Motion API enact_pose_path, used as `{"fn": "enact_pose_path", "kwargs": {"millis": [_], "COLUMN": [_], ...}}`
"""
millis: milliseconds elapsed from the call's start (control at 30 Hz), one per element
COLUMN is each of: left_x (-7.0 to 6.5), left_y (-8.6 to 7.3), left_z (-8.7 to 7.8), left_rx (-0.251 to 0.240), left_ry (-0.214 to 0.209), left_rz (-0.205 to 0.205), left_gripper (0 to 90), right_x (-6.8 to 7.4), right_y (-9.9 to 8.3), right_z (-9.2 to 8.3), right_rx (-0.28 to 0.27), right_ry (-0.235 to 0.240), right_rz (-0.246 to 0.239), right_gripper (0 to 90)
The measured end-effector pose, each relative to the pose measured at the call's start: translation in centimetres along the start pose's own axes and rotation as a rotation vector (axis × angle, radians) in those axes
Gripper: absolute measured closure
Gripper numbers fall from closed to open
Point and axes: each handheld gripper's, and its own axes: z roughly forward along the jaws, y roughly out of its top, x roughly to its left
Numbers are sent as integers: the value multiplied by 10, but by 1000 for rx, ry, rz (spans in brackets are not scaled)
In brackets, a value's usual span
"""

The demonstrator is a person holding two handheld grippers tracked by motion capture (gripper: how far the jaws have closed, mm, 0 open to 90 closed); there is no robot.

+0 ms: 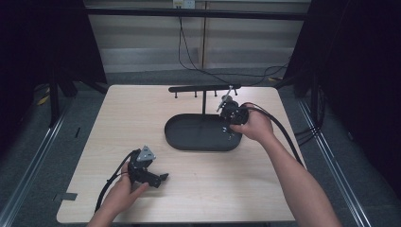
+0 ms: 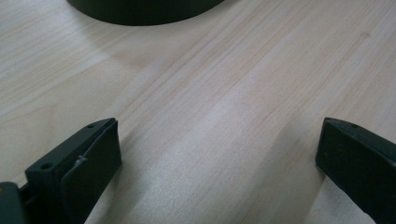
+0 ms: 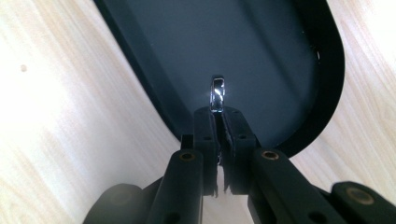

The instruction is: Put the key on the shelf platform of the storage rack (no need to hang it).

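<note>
Left gripper [image 1: 163, 178] lies low over the near left part of the wooden table [image 1: 132, 118], held by the person's left hand [image 1: 124, 193], its jaws pointing right along the tabletop. In the left gripper view the two black jaws stand wide apart with only bare wood between them, holding nothing; the dark rim of the tray [image 2: 140, 14] shows at the far edge of that view.

Farther off and to the right, the right hand [image 1: 255, 125] holds the right gripper [image 1: 229, 132] over the right end of the black oval tray [image 1: 189, 137], which lies with its long axis left to right at the table's middle. In the right gripper view the jaws are pressed together on a small shiny metal piece [image 3: 217, 93], which sticks up past the jaw tips in line with them, above the tray floor. What kind of piece it is cannot be told. A metal rod [image 1: 226, 99] shows slanting up from the far side of this gripper in the high view.

Beyond the tray a thin black post [image 1: 204, 101] rises, carrying a long horizontal bar [image 1: 203, 88] that runs left to right, with short pegs hanging under it.
</note>
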Motion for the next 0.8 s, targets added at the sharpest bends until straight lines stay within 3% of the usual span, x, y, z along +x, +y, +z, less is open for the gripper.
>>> {"fn": "enact_pose_path", "kwargs": {"millis": [200, 500, 800], "left_x": [0, 0, 0], "left_y": [0, 0, 0], "left_z": [0, 0, 0], "left_rx": [1, 1, -1], "left_ry": [4, 2, 3], "left_rz": [0, -3, -1], "left_gripper": [0, 0, 0], "right_x": [-2, 0, -6], "right_y": [6, 21, 25], "right_z": [6, 18, 31], "right_rx": [13, 28, 16], "right_ry": [-15, -55, -77], "right_rz": [2, -61, -81], "right_gripper": [858, 858, 858]}}
